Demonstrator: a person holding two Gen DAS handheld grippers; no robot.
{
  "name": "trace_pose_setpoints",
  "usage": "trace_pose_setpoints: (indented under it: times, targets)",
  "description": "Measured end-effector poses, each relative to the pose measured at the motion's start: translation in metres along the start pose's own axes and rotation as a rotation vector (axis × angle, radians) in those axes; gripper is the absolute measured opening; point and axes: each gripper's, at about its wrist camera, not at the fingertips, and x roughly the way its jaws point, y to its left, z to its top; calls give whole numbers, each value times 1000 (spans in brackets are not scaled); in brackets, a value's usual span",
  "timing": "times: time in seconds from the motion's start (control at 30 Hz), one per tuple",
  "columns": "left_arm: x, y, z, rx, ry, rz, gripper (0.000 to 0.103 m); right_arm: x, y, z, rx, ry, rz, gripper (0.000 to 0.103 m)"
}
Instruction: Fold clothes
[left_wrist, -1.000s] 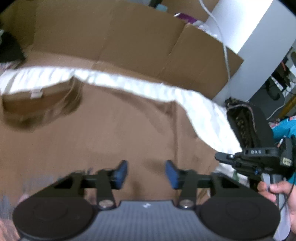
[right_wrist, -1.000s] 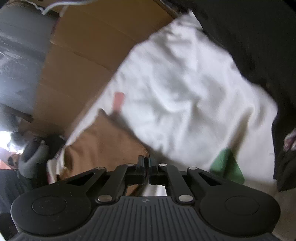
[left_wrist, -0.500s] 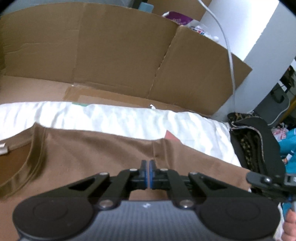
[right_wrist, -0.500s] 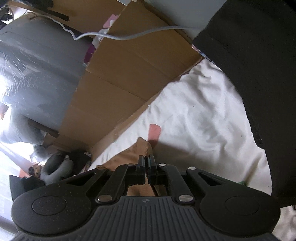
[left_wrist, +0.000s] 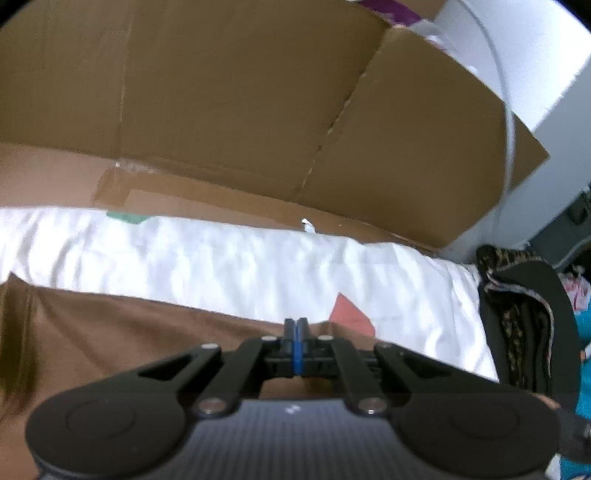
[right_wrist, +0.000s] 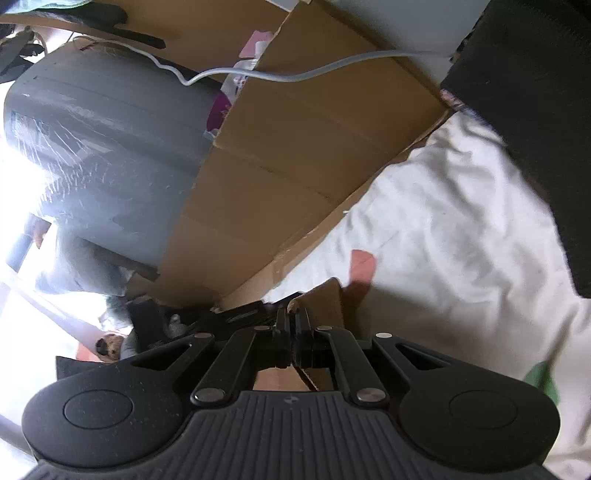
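A brown T-shirt lies spread on a white sheet, its collar blurred at the far left. My left gripper is shut right at the shirt's far edge, with the brown cloth rising up to its blue pads. In the right wrist view my right gripper is shut on a lifted corner of the same brown shirt; a scrap of fabric pokes out between its fingertips. The white sheet spreads to the right behind it.
A cardboard wall stands along the sheet's far side. A heap of black and leopard-print clothes lies at the right end. A red patch marks the sheet. A grey wrapped drum and a grey cable are beyond the cardboard.
My left gripper went from open to shut and slid across the shirt to its far edge. My right gripper stayed shut and rose with the shirt corner, tipping up toward the cardboard.
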Motion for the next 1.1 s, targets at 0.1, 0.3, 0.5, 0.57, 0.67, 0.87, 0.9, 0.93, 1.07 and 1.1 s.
trace_pose_setpoints:
  times: [0.1, 0.3, 0.5, 0.57, 0.67, 0.87, 0.9, 0.93, 1.07, 1.1]
  targets:
    - [9, 2, 1, -37, 17, -8, 0, 4, 3, 2, 11, -2, 22, 0]
    - [26, 4, 0, -41, 50, -2, 0, 8, 13, 2, 7, 6, 74, 0]
    - [35, 12, -8, -89, 61, -12, 1, 16, 30, -2, -14, 24, 124, 0]
    - [37, 16, -8, -124, 55, -22, 1, 20, 35, -3, -16, 32, 134, 0]
    - [39, 22, -9, -176, 33, -43, 2, 28, 40, -6, -16, 45, 143, 0]
    - [22, 36, -9, -244, 20, -78, 43, 48, 54, -19, -30, 88, 156, 0]
    - [11, 40, -10, -251, -11, -74, 68, 51, 56, -21, -36, 95, 155, 0]
    - [-1, 44, -12, -258, -41, -69, 76, 54, 59, -24, -46, 103, 154, 0]
    - [-43, 63, -20, -293, -89, -28, 80, 67, 68, -33, -83, 127, 142, 0]
    - [-56, 71, -24, -320, -106, -53, 82, 73, 70, -35, -87, 138, 132, 0]
